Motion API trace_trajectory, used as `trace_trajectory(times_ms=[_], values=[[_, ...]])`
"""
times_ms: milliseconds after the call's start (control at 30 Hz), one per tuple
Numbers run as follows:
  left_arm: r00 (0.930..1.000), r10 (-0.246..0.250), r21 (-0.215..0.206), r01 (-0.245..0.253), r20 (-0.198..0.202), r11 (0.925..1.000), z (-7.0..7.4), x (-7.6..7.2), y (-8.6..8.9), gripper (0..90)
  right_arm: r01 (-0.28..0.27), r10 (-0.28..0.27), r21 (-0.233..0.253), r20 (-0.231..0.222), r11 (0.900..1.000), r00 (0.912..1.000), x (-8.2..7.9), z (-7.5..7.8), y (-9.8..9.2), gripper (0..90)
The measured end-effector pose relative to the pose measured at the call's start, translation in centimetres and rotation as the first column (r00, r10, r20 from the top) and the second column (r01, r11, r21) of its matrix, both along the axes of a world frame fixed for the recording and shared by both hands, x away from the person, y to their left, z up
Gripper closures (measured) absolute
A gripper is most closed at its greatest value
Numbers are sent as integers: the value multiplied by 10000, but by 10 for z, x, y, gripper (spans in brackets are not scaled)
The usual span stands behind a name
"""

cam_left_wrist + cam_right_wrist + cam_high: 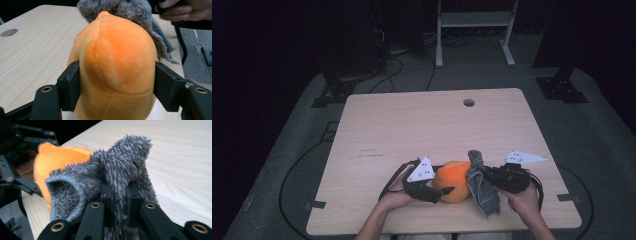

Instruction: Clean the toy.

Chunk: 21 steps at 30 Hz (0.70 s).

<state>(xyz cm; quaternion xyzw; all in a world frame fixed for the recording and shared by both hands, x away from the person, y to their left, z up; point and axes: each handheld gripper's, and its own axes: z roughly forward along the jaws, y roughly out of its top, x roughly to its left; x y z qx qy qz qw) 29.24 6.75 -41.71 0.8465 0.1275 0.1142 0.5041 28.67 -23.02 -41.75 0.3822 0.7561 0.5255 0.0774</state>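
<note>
An orange plush toy (454, 180) lies near the front edge of the wooden table (412, 130). My left gripper (438, 192) is shut on it, and in the left gripper view both jaws press into the orange plush toy (117, 62) from either side. A fuzzy grey cloth (480, 186) rests against the toy's right side. My right gripper (486, 176) is shut on a fold of it; in the right gripper view the grey cloth (117, 175) bunches up between the jaws, with the orange plush toy (55, 160) behind it.
A round cable hole (468, 102) sits near the table's far edge. A white frame (474, 30) stands on the floor beyond the table, with cables and dark stands around it. The table's front edge is close under both hands.
</note>
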Motion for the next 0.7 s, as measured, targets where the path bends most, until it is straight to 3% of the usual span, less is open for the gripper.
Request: trace_trajectory(times_ms=[133, 333, 433, 500, 567, 700], values=[[9998, 209, -172, -209, 0, 9996, -4, 1, -7, 297, -207, 209, -30, 720, 9998, 9972, -8, 16, 4, 791], [9978, 653, -274, -649, 147, 9975, -9, 0, -15, 270, -776, 884, -783, 1450, 9939, 9855, -21, 24, 27, 789], [9975, 702, -308, -698, 128, 9971, -10, 0, -14, 273, -742, 811, -561, 1335, 9957, 9877, -17, 21, 21, 789], [9974, 700, -319, -695, 150, 9971, -10, 0, -15, 274, -334, 435, -800, 1283, 9962, 9908, -11, 15, 13, 788], [9973, 722, -356, -718, 122, 9968, -11, 1, -15, 273, -55, 96, -498, 832, 9987, 9965, -5, 6, 1, 789], [9965, 827, -418, -822, 85, 9957, -11, 2, -14, 268, 219, -176, -768, 558, 9968, 9983, -2, 0, -7, 790]])
